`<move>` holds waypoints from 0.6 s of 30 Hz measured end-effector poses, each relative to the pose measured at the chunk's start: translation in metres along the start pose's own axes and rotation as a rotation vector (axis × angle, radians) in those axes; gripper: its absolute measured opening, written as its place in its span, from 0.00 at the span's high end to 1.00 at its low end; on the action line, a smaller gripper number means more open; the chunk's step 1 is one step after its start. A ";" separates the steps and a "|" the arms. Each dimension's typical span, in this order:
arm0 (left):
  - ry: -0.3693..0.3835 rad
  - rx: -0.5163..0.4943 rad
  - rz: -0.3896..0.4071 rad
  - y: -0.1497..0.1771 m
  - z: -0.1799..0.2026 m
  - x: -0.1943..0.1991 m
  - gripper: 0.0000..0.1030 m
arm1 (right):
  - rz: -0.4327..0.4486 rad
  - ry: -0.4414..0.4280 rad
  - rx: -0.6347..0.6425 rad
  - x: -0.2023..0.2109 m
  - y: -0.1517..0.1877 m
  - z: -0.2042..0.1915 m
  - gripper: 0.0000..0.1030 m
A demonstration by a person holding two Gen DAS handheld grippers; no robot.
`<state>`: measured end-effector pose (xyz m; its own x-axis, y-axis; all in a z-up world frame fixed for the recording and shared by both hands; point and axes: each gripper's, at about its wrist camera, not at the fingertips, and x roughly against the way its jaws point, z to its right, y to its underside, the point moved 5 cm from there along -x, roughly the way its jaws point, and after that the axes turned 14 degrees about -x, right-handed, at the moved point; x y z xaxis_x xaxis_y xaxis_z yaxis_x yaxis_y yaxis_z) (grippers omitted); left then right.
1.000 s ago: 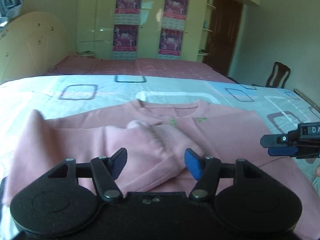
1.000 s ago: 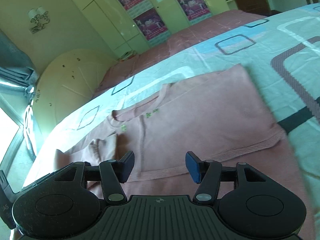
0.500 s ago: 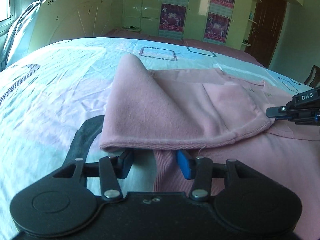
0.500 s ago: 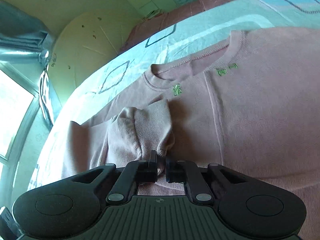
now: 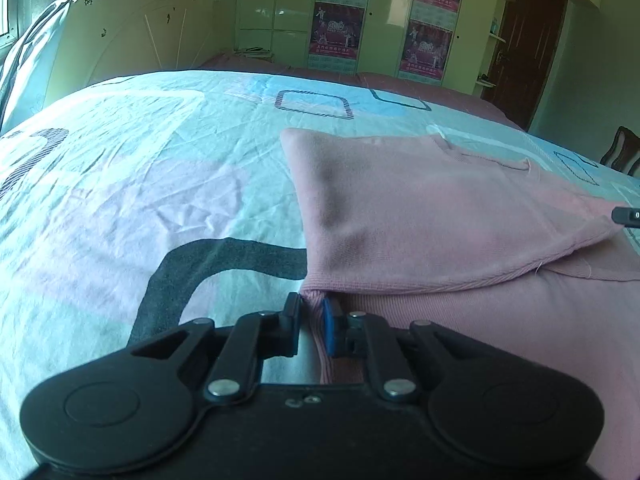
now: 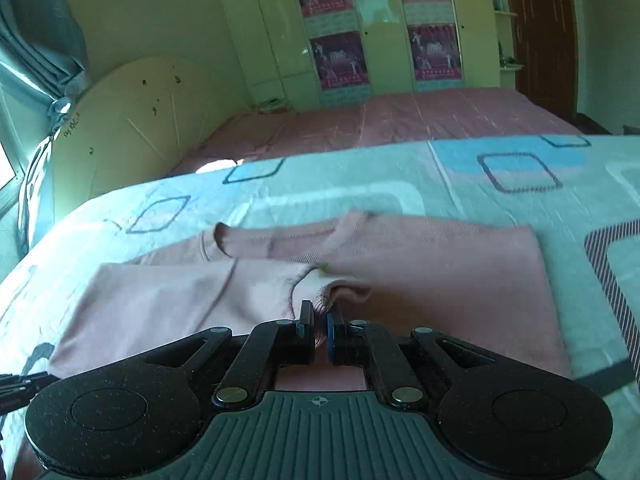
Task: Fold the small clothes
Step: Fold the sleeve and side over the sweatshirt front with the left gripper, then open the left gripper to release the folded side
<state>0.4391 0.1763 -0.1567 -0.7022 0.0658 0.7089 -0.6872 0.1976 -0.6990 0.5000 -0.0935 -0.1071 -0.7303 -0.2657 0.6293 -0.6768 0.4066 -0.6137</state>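
Sweater [image 5: 432, 216] pink, flat on the patterned bedsheet [image 5: 132, 184], fold partly done: one side flap already lies over the body, the rest unfolded (bottom-to-top fold likely left). Left gripper [image 5: 312, 320] closing its jaws on the ribbed hem corner at the sweater's near left edge, cloth between the pads. Right gripper [image 6: 318, 326] clamped nearly fully closed on a bunched ribbed bit, probably a cuff, over the sweater's middle. Neckline [image 6: 224, 240] at the far side. Open sheet all round, wide on the left; headboard [image 6: 132, 128] and wardrobe [image 6: 376, 28] well apart.
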 end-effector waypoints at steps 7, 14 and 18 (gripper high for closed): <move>-0.041 -0.106 0.021 -0.015 0.012 0.002 0.90 | -0.021 -0.007 -0.051 0.005 0.013 0.007 0.96; -0.001 0.024 0.033 -0.011 -0.008 -0.001 0.92 | -0.009 -0.014 -0.063 0.020 0.014 0.002 0.96; 0.006 0.034 0.009 -0.005 -0.008 -0.007 0.92 | -0.038 0.034 -0.082 0.008 0.025 0.010 0.96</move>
<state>0.4491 0.1831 -0.1576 -0.7071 0.0737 0.7033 -0.6870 0.1636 -0.7080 0.4761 -0.0942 -0.1225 -0.6999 -0.2533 0.6678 -0.6929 0.4674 -0.5490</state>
